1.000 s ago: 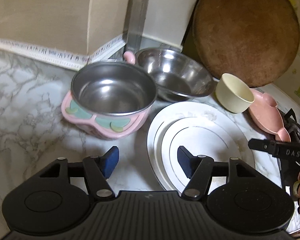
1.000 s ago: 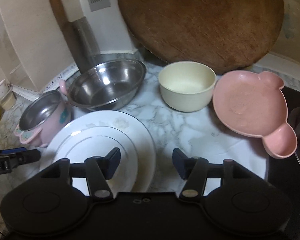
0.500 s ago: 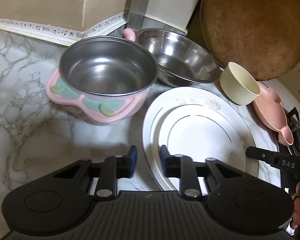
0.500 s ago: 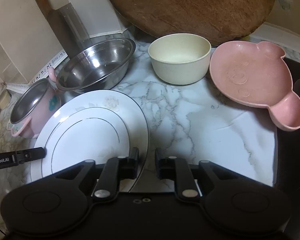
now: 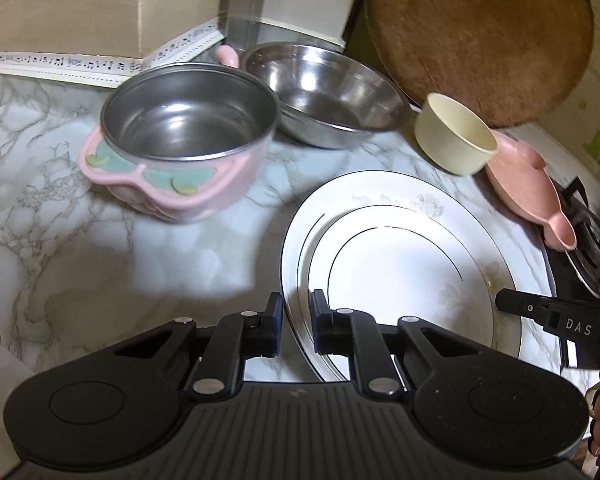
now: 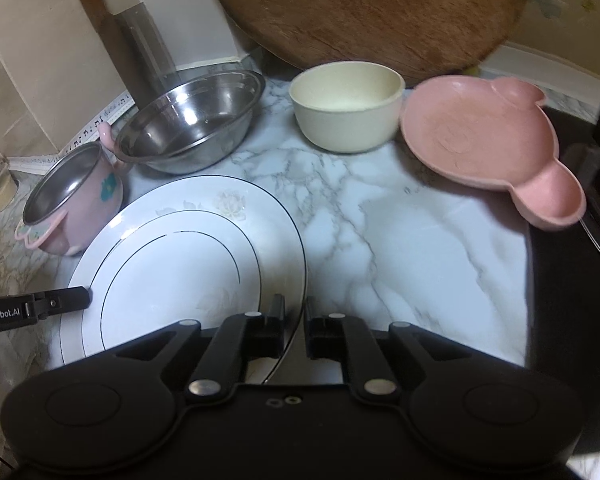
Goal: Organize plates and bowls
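Both grippers have closed since a second ago: the left gripper (image 5: pixel 296 322) now pinches the left rim of the large white porcelain plate (image 5: pixel 396 268), and the right gripper (image 6: pixel 294 326) pinches its right rim. It sits on the marble counter (image 6: pixel 400 232).

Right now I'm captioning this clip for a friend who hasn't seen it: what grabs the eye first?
The large white plate in the foreground, with the left gripper and right gripper each closed on an opposite edge of its rim. Behind it, a huge round wooden board leans against the wall, with the bear-shaped pink dish at its right.
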{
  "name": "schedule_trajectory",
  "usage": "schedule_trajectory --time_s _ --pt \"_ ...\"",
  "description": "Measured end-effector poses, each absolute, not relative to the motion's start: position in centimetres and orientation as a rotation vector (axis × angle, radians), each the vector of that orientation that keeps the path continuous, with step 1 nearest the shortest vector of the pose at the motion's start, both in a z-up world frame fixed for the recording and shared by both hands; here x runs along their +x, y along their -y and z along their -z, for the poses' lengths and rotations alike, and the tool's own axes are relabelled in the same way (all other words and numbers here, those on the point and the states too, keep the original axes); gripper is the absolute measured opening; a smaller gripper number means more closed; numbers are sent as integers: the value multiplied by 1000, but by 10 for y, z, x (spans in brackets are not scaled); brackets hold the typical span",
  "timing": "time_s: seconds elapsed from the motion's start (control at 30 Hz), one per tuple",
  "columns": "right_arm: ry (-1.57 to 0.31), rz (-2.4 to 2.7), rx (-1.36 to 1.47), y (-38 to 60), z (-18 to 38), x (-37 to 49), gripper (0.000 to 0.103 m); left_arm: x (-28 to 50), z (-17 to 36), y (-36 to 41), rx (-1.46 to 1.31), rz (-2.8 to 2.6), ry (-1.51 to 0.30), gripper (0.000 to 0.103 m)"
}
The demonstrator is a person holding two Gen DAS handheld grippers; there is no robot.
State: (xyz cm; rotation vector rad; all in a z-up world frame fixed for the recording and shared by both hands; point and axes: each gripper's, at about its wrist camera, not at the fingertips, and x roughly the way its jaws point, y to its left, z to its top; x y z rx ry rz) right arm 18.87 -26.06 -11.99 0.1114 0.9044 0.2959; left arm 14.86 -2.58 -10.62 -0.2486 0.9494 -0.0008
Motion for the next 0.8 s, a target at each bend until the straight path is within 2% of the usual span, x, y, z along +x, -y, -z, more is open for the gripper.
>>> schedule_trajectory --time_s 0.5,0.67,0.8 --pt "-914 -257 133 274 119 158 12 139 101 41 -151 22 -935 14" --pt "-914 -244 143 279 116 157 18 137 93 37 -135 9 -918 14" --pt "-897 -225 145 285 110 154 19 135 78 39 -123 16 -876 14"
